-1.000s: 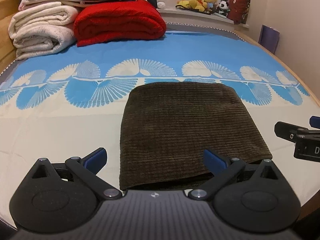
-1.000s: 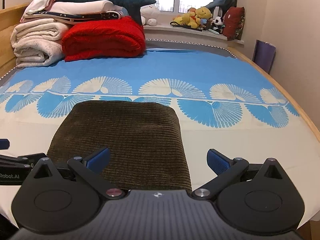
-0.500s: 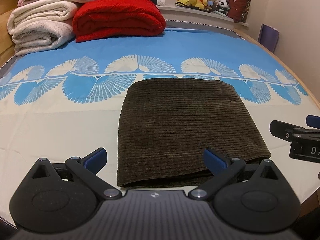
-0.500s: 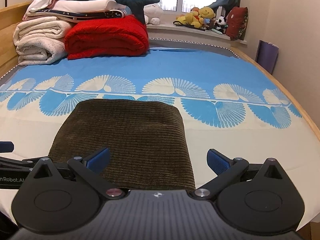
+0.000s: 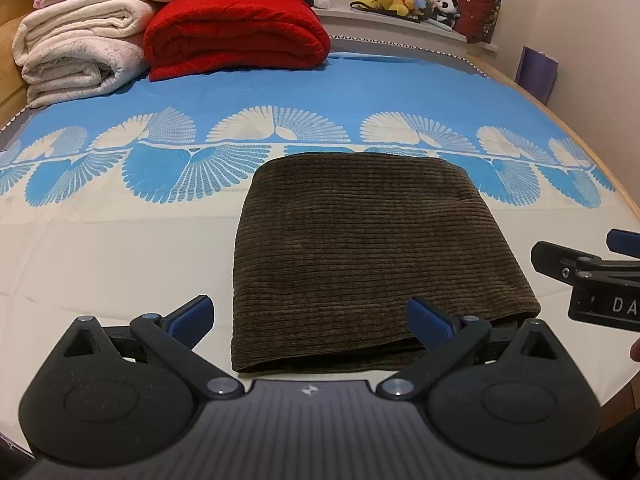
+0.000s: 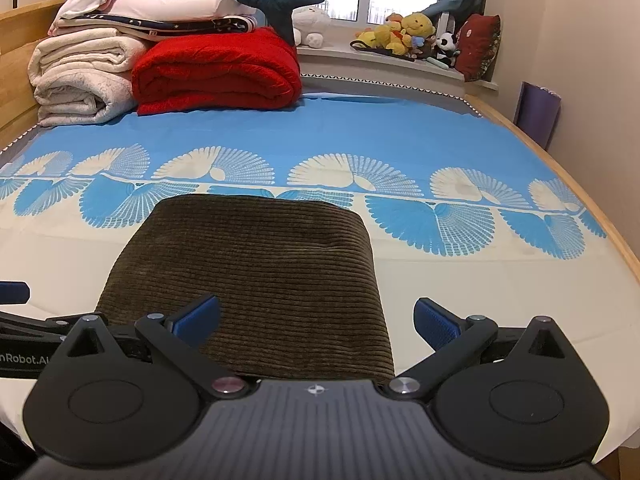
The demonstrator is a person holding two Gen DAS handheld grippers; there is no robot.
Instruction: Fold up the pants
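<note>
Folded dark olive corduroy pants [image 5: 372, 252] lie flat on the blue-and-cream bedsheet [image 5: 100, 248] just ahead of both tongs, L gripper [image 5: 308, 316] and R gripper [image 6: 316, 318], each agape and empty, flanking the near edge, neither clearly nearer.

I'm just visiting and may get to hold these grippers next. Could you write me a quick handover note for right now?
Left gripper: open, holding nothing, near the pants' front edge.
Right gripper: open, holding nothing, at the front right corner.
Pants: brown corduroy, folded into a compact rectangle, flat on the bed sheet.
Done: the folding looks finished.
Left: probably nothing; perhaps tidy the lower layer at the front right corner.
</note>
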